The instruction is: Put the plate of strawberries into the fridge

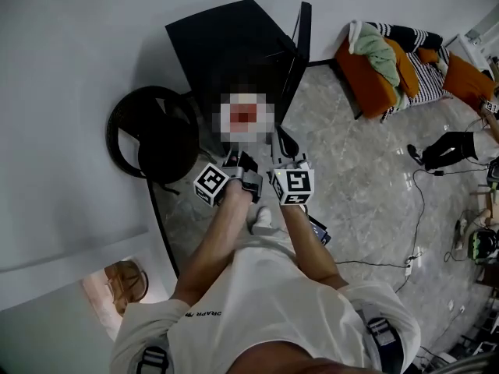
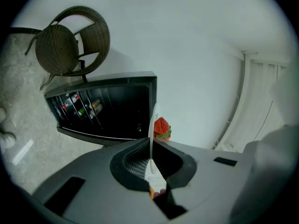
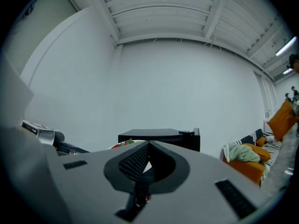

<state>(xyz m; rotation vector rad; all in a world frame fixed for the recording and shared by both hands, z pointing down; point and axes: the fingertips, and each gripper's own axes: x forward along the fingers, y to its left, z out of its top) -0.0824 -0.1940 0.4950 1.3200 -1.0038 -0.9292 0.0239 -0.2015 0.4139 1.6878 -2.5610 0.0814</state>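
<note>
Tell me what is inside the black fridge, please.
Inside the fridge, a few bottles show behind thin bars. The rest is too dark to see, and the plate covers one edge.

Matt fridge (image 2: pixel 107 111), woven wicker chair (image 2: pixel 60 45), glossy floor (image 1: pixel 366 185).

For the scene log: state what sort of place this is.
Probably a living room in a home: a small black fridge standing open, a wicker chair beside it, an orange sofa heaped with clothes, and cables trailing over the stone floor.
</note>
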